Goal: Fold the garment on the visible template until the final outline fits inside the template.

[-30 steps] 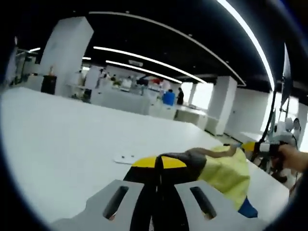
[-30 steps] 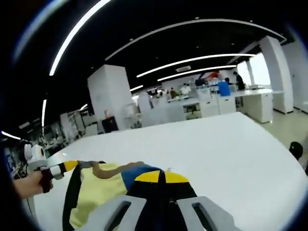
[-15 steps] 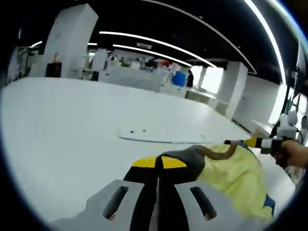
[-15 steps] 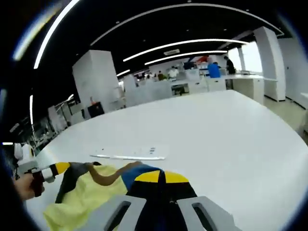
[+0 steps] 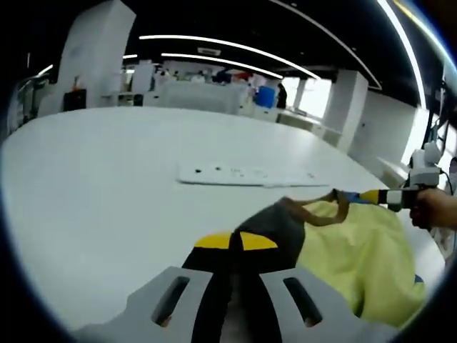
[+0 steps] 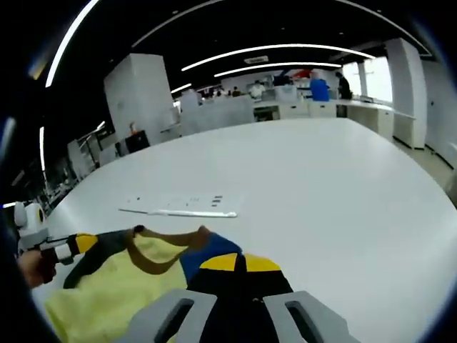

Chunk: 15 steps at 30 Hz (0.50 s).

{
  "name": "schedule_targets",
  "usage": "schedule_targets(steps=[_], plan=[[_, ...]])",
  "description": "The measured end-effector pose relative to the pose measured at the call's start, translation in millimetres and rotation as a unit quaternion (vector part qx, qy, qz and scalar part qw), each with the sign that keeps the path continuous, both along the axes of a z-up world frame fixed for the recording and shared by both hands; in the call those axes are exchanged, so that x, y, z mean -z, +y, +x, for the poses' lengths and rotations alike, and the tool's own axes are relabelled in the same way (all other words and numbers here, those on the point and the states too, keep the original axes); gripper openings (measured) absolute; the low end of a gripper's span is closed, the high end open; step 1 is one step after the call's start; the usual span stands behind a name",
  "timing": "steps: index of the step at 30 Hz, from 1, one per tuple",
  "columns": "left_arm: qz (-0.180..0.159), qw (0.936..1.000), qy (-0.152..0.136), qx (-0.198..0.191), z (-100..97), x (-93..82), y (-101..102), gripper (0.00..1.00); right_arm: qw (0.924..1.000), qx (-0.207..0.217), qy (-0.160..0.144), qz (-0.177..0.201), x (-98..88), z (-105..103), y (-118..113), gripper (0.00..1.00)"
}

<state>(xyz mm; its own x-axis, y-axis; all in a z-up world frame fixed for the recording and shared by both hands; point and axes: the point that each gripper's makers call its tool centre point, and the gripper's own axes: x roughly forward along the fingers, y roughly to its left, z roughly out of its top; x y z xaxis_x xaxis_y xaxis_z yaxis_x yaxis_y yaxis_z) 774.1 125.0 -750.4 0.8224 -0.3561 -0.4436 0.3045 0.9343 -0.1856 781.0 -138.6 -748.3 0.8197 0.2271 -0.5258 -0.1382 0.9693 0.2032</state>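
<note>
A yellow garment point(image 5: 360, 254) with a grey shoulder, a brown collar point(image 5: 318, 214) and a blue part hangs stretched between my two grippers above the white table point(image 5: 93, 193). My left gripper point(image 5: 235, 241) is shut on the grey shoulder. My right gripper point(image 6: 235, 263) is shut on the blue shoulder point(image 6: 207, 251). Each one shows in the other's view, held by a hand: the right gripper point(image 5: 373, 196) and the left gripper point(image 6: 83, 243). The template point(image 5: 243, 175) is a flat white sheet lying on the table beyond the garment point(image 6: 121, 286); it is also in the right gripper view, template point(image 6: 178, 208).
The white table point(image 6: 335, 193) spreads wide around the template. Behind it stand white pillars point(image 5: 96, 57), desks and several people far off in an open hall.
Both views have tipped down toward the table and the template has come fully into sight. The garment hangs lower and nearer the table, still held at both shoulders.
</note>
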Motion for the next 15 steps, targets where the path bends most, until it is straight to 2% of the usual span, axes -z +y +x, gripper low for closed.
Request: schedule_targets(steps=[1, 5, 6, 9, 11, 12, 15], plan=[[0.0, 1.0, 0.001, 0.002, 0.0, 0.2, -0.2, 0.03, 1.0, -0.003, -0.001, -0.002, -0.7, 0.0, 0.6, 0.0], [0.005, 0.9999, -0.006, 0.01, -2.0, -7.5, 0.6, 0.09, 0.9999, -0.009, -0.01, -0.01, -7.5, 2.6, -0.2, 0.2], [0.007, 0.9999, -0.008, 0.012, -2.9, -10.1, 1.3, 0.09, 0.9998, -0.011, -0.011, -0.01, -9.4, 2.1, 0.0, 0.22], [0.002, 0.9999, -0.011, 0.011, -6.0, -17.0, 5.4, 0.13, 0.9993, -0.033, -0.008, -0.011, -14.7, -4.6, 3.8, 0.34], [0.002, 0.9999, -0.012, 0.011, -10.6, -21.0, 7.9, 0.18, 0.998, -0.055, -0.001, -0.033, -14.9, -13.8, 4.2, 0.45], [0.006, 0.9998, -0.013, 0.015, -12.5, -22.3, 8.5, 0.21, 0.997, -0.065, 0.001, -0.042, -15.4, -17.5, 4.6, 0.47], [0.012, 0.9994, -0.02, 0.027, -19.0, -28.3, 10.6, 0.27, 0.997, -0.073, -0.005, -0.023, -24.4, -27.5, 8.6, 0.51]])
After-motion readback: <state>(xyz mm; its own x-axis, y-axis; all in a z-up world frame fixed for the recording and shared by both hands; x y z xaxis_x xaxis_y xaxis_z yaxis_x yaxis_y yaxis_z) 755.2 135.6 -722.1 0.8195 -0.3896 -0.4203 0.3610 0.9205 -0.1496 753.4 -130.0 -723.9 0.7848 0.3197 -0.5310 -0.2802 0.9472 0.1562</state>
